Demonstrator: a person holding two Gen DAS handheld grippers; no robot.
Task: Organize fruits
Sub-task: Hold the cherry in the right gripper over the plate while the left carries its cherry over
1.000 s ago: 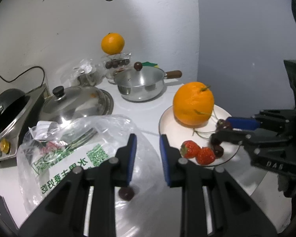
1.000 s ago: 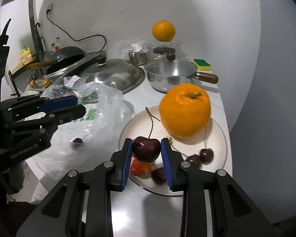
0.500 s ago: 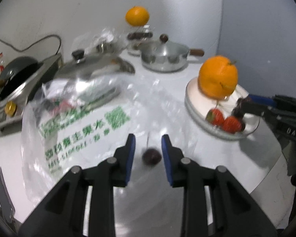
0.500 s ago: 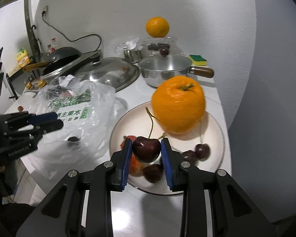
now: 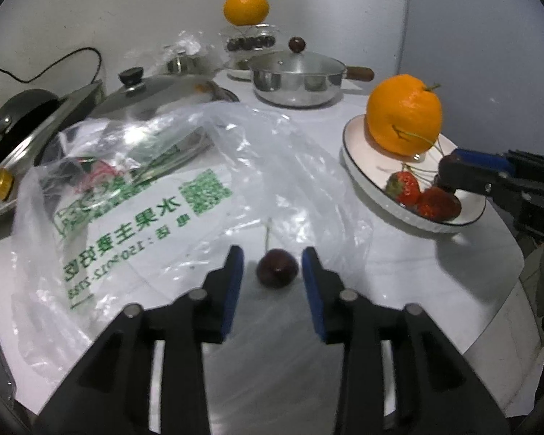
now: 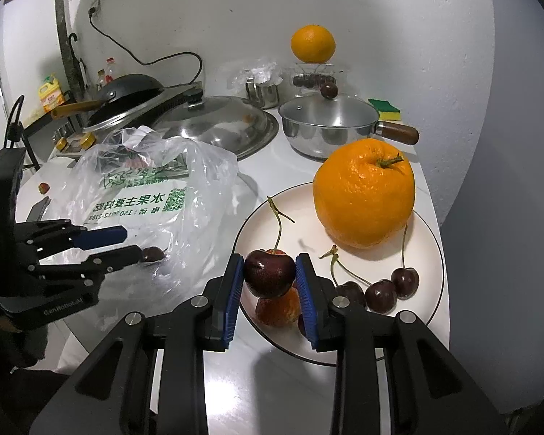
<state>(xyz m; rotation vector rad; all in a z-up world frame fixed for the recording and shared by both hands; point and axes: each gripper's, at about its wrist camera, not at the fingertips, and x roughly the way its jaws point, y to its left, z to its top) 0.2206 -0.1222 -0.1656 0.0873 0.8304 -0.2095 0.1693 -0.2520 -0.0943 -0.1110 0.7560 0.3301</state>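
One dark, glossy cherry was clamped between the blue pads of the right gripper, held just above the near edge of the round white plate. On that plate sat one big, dimpled orange, three more stemmed cherries in a cluster and two red strawberries. A second loose cherry lay under the crinkled clear plastic bag with green print, between the pads of the left gripper, whose jaws had just been opening and stood apart from the fruit on both sides. Farther back stood one shiny steel pot with a glass lid and wooden handle, one domed metal lid, and a second orange on a clear container.
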